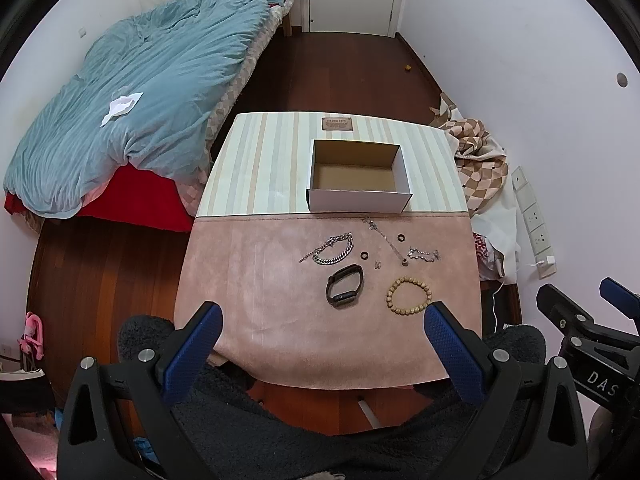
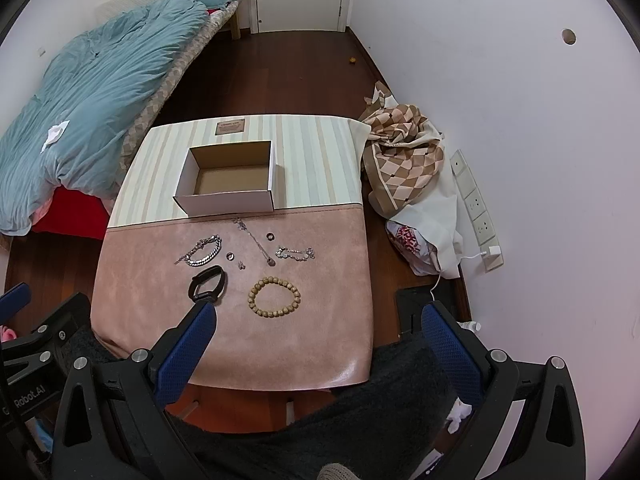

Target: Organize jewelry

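left wrist view: left tongs point(image 1: 322, 322) spread wide, holding nothing, held back above the near edge of the tabletop point(image 1: 248, 292). box point(image 1: 359, 176) open and bare inside, set on the striped far half, likely as the bin for the pieces. loose on the pink half, apart from one another, probably spread for single picking: chain bracelet point(image 1: 332, 250), black band point(image 1: 345, 285), bead bracelet point(image 1: 409, 295), thin chain point(image 1: 384, 236), crystal bracelet point(image 1: 424, 255), two dark rings point(image 1: 364, 255) point(image 1: 399, 237). right tongs point(image 1: 592, 312) at the right edge, spread unclear here.

right wrist view: right tongs point(image 2: 320, 322) wide apart, empty, hanging over the near edge. bead bracelet point(image 2: 274, 296) nearest, between the fingers; black band point(image 2: 208, 283) just beyond the left finger. box point(image 2: 228, 182) well behind. nothing sorted yet.
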A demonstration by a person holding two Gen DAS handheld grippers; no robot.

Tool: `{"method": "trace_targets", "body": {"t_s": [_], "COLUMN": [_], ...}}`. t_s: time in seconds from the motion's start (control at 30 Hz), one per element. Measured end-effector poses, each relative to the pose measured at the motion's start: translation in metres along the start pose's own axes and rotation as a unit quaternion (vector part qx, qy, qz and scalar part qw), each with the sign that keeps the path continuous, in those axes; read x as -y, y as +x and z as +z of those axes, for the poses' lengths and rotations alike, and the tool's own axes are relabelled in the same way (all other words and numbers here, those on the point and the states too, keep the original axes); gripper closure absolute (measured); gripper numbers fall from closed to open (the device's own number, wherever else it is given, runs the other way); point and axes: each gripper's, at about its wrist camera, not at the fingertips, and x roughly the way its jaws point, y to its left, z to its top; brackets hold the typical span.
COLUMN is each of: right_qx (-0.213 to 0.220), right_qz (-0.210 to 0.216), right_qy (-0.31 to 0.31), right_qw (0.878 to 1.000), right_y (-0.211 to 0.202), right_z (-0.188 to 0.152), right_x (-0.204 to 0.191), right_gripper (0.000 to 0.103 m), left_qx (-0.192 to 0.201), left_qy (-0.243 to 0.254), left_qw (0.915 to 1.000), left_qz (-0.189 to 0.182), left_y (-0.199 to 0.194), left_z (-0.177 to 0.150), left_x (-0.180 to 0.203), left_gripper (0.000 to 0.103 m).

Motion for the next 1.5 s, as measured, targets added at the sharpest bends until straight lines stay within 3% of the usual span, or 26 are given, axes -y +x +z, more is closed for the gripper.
{"method": "trace_targets", "body": {"t_s": [1.5], "right_qx": [0.001], "right_qz": [0.000], "right_qy": [-0.009], "right_qw": [1.000], "right_y": [-0.0054], "right_z": [0.0066], "right_x": [0.0011], "right_gripper": [0.000], "left_qx": [0.004], "left_qy": [0.002], "left_qw": [1.0000], "left_qz": [-0.001], "left_y": [-0.0046], "left_z": [0.0054], "left_x": [0.0076], "left_gripper": [0.000]}}
